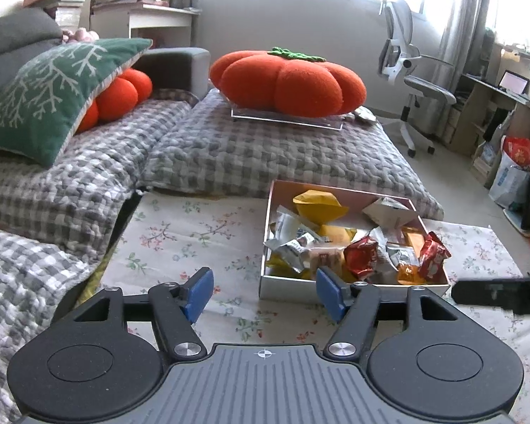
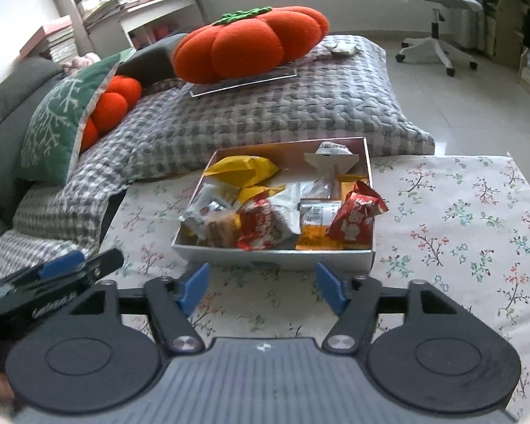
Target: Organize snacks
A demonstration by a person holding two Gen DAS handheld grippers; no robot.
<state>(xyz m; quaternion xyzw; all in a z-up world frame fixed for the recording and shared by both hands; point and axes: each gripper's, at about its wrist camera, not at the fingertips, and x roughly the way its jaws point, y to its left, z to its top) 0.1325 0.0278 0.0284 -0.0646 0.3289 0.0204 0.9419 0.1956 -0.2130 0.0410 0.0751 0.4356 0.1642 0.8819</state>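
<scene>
Snacks look gathered in the box; both grippers empty and apart from it.

From the left: the left gripper [image 1: 263, 293] hangs over the flowered cloth [image 1: 194, 233] with its jaws partly open and nothing between them, the box [image 1: 353, 288] at about one o'clock from it. The right gripper [image 2: 261, 291] likewise stands partly open and empty, with the box at twelve o'clock just beyond its pads. In the box lie a yellow packet [image 2: 243, 169], silver wrappers [image 2: 208, 208] and red packets [image 2: 357, 219], heaped rather than sorted. No loose snack shows on the cloth. One small wrapper [image 2: 341, 48] lies on the checked blanket [image 2: 265, 113] at one o'clock, far off. I judge collecting nearly done; tidying perhaps remains.
</scene>
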